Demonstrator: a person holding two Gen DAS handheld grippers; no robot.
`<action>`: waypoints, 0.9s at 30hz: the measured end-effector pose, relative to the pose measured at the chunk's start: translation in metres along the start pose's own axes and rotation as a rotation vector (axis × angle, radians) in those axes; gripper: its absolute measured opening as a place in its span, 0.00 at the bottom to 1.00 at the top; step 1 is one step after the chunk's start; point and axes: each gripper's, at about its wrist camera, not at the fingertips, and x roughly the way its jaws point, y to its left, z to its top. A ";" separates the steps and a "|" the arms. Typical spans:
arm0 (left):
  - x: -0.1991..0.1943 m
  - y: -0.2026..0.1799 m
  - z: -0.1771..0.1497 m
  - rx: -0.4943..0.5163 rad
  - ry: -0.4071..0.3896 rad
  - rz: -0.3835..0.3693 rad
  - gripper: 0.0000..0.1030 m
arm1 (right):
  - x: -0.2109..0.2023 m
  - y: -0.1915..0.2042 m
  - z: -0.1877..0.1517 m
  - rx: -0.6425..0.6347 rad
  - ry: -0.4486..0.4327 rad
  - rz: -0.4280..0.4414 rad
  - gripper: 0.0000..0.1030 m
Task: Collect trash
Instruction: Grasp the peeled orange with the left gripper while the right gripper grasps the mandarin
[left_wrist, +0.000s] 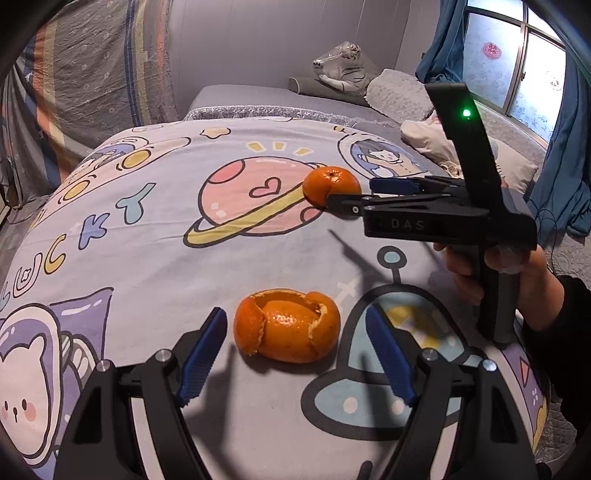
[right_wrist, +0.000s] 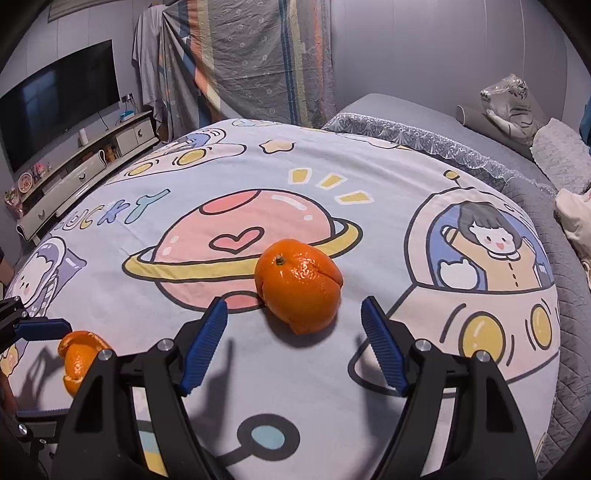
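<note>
Two hollow orange peels lie on a cartoon-print bedspread (left_wrist: 155, 258). The near peel (left_wrist: 287, 325), torn open at the top, sits just beyond and between the blue pads of my left gripper (left_wrist: 295, 328), which is open and empty. The far peel (left_wrist: 331, 183) lies by the pink planet print. In the right wrist view this peel (right_wrist: 298, 285) sits just ahead of my right gripper (right_wrist: 293, 317), open and empty around it without touching. My right gripper also shows from the side in the left wrist view (left_wrist: 351, 195). The near peel shows at lower left (right_wrist: 79, 360) beside the left gripper's pad.
The bedspread (right_wrist: 147, 221) covers a round bed. Pillows and a wrapped plush tiger (left_wrist: 341, 64) lie at the far side. A TV (right_wrist: 55, 99) and low cabinet (right_wrist: 85, 162) stand to the left. Curtains and a window (left_wrist: 517, 66) are on the right.
</note>
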 end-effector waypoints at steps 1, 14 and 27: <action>0.002 0.001 0.000 -0.003 0.006 -0.002 0.70 | 0.002 0.001 0.001 -0.004 0.002 -0.003 0.69; 0.018 0.000 0.004 0.003 0.029 0.010 0.53 | 0.033 0.003 0.016 -0.016 0.066 -0.016 0.47; -0.004 -0.011 0.008 0.032 -0.017 0.008 0.47 | 0.006 -0.006 0.024 0.024 -0.028 -0.017 0.32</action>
